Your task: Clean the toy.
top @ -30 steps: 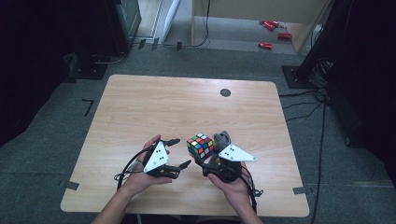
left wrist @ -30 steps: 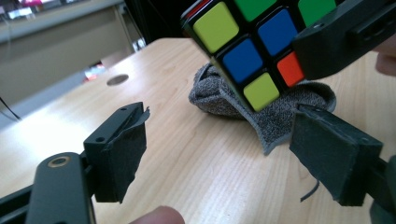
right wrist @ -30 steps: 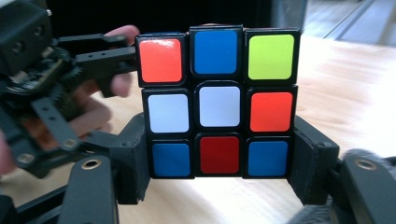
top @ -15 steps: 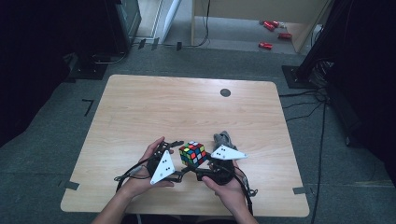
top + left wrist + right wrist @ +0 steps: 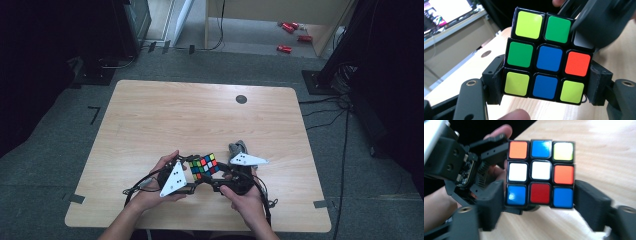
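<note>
While the cube (image 5: 203, 166) sits between your two hands in the lower middle of the high view, above the near edge of the table (image 5: 150, 115), it is far from solved: every face on show is a mix of colours. In the left gripper view, greens, blues, yellow-greens and one orange share a face; in the right gripper view, orange, blue, white and red do.

Your left gripper (image 5: 546, 90) has just been closing, and its jaws now clamp the bottom layer of the cube from both sides. Your right gripper (image 5: 540, 202) has just been opening; its left jaw lies against the bottom layer, while its right jaw stands a little off, so I judge that grip loosened rather than firm.

Being a cube, it has no long axis. In the high view it sits turned, with one corner toward the lower right of the frame and its top face tipped toward the camera.

Judging from that, the grasp is set and the turning of layers is all left.
</note>
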Demonstrator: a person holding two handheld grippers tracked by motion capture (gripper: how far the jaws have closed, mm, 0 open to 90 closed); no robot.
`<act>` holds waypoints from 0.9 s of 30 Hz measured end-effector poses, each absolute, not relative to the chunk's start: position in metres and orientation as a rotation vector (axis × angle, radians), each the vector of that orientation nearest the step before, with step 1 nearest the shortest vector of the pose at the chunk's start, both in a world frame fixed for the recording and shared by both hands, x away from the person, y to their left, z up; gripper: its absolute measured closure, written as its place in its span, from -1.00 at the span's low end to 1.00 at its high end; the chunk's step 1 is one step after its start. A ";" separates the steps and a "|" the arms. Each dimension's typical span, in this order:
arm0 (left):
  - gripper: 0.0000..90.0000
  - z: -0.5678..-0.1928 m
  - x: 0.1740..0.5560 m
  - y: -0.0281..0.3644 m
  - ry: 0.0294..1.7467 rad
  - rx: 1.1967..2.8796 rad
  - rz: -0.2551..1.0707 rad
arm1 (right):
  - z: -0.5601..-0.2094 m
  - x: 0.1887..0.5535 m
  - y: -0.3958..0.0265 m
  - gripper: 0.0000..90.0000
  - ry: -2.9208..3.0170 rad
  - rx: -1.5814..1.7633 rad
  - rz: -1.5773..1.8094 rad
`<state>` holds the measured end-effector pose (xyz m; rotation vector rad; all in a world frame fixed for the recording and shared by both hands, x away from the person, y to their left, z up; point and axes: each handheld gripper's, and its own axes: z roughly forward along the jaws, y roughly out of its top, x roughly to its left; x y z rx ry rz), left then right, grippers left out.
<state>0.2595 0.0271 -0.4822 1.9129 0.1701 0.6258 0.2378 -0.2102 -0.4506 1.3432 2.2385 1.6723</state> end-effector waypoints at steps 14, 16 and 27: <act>-0.27 -0.473 0.275 0.046 0.418 1.867 0.416 | -0.457 0.249 -0.256 -0.39 1.945 1.294 1.349; -0.27 -0.472 0.277 0.048 0.436 1.856 0.394 | -0.466 0.253 -0.262 -0.36 1.942 1.297 1.257; -0.26 -0.470 0.281 0.054 0.492 1.837 0.340 | -0.504 0.269 -0.265 -0.26 2.087 1.353 0.994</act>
